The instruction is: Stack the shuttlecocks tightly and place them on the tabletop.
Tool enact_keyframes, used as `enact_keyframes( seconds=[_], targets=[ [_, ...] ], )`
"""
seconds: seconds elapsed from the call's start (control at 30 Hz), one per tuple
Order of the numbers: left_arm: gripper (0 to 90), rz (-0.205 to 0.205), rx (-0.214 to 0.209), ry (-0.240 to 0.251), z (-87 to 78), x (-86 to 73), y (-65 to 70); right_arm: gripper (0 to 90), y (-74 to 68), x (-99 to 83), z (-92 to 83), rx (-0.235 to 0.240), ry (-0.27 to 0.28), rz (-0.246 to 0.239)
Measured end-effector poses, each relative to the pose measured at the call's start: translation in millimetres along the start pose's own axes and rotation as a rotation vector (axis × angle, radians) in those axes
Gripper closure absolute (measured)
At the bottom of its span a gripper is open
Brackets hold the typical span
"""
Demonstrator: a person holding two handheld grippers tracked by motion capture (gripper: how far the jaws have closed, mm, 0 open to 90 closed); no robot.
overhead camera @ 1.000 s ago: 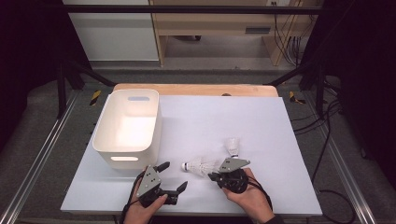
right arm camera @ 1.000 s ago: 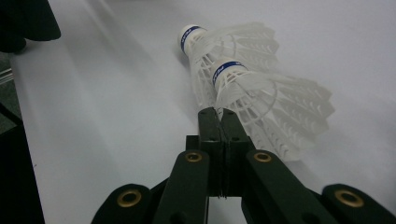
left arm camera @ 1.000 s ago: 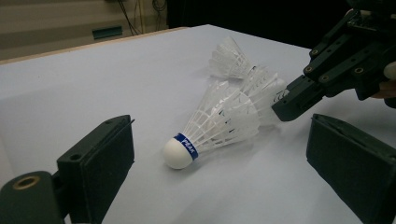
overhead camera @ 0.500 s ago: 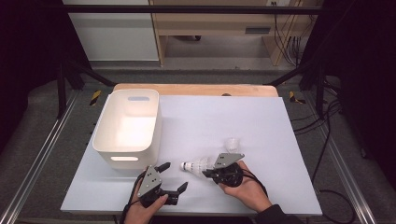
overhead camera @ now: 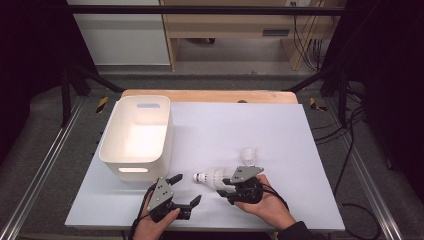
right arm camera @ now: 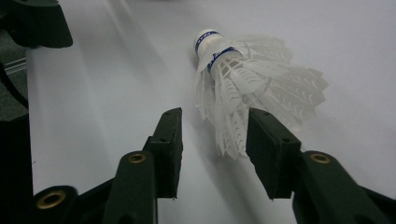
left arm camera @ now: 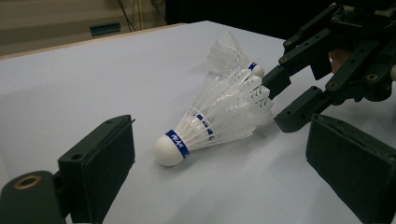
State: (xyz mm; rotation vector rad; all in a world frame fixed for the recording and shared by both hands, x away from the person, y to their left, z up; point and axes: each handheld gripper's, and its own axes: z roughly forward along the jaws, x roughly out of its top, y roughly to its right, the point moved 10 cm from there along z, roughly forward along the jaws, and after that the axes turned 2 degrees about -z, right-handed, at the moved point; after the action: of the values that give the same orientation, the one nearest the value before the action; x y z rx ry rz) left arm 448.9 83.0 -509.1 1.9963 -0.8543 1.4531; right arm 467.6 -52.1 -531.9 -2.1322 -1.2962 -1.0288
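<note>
Since a second ago the right gripper has turned from the standing shuttlecock toward the lying one, and its jaws, shut then, have just been opening; they now stand partly apart with the feather tips of the lying shuttlecock just ahead of and between their ends, no pad pressing on it. That shuttlecock lies on its side, its white cork with the blue band pointing away from the right jaws and toward the left gripper. The left jaws stand wide and hold nothing; in the left gripper view the cork lies on the sheet ahead of the gap between them, nearer the left-hand jaw. Two shuttlecocks are on the table: the second shuttlecock stands behind the right gripper's plate, well beyond its jaws. One white bin stands beyond the left gripper and to its left, near the sheet's left edge; nothing shows inside it. The pale sheet lies bare across its far half and right side, giving open room ahead of both grippers, while both hands sit close to its near edge.
</note>
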Motion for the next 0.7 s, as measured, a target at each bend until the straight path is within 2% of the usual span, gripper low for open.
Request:
enact_keyframes(
  seconds=[0.23, 0.4, 0.47, 0.6, 0.7],
  targets=[
    [7.8, -0.003, 0.003, 0.007, -0.6, 0.9, -0.2, 39.9, 3.4, -2.2, -7.8, -0.034, -0.009, -0.006],
    [7.7, -0.004, 0.002, 0.007, -0.2, 0.9, 0.1, 22.8, 8.8, 1.4, -20.0, -0.084, -0.002, 0.005],
    [7.7, -0.002, 0.000, 0.006, 0.2, 0.5, 1.1, 19.0, 12.4, 4.3, -26.3, -0.101, 0.000, 0.007],
    [7.7, -0.001, 0.001, 0.007, 0.1, 0.7, 1.6, 14.9, 27.3, 12.7, -41.6, -0.140, 0.021, 0.008],
    [7.7, 0.000, -0.001, 0.005, 0.5, 0.4, 1.9, 13.8, 46.4, 20.0, -52.2, -0.185, 0.032, 0.016]
  ],
)
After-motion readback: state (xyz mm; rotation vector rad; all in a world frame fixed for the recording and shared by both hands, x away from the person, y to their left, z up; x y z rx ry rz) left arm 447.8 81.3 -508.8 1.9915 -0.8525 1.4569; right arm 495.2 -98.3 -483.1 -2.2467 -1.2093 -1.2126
